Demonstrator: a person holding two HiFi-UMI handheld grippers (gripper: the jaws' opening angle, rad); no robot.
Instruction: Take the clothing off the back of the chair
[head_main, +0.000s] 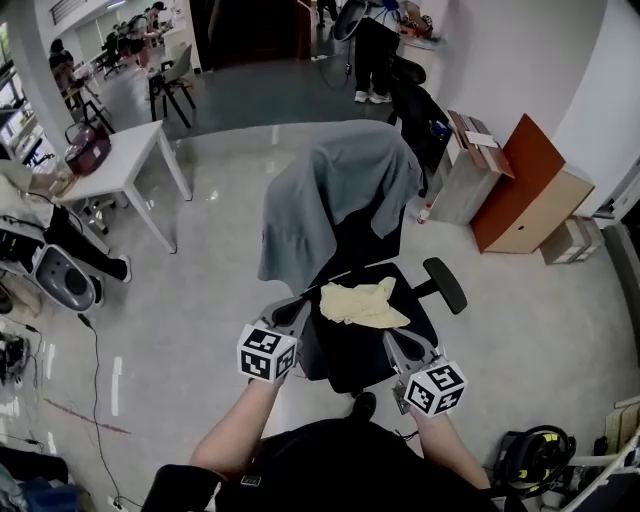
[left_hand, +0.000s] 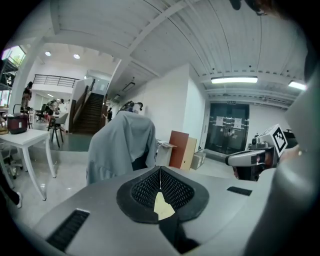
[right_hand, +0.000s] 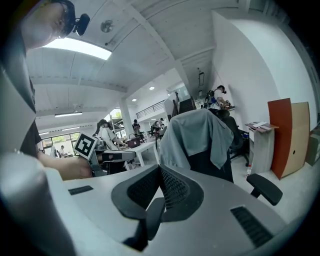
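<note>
The grey garment (head_main: 335, 190) is draped over the backrest of the office chair (head_main: 350, 350). Judged soft and light, it is best pinched at its top fold. The left tool (head_main: 291, 314) and right tool (head_main: 397, 347) are closed and empty.

Two grippers (head_main: 288, 315) (head_main: 398, 350); one grey garment (head_main: 330, 185); one yellow cloth (head_main: 362, 303); one black chair (head_main: 345, 357) holding both.

Bright, even white light fills the room, coming from a ceiling strip light (left_hand: 234, 79) and a wide glowing panel (right_hand: 80, 48). The glossy floor (head_main: 215, 180) carries pale streaks of glare. The office chair (head_main: 350, 350) casts only a faint, soft shadow. Both gripper views bulge like a fisheye, with black corners. The head view bends the walls at its edges.
</note>
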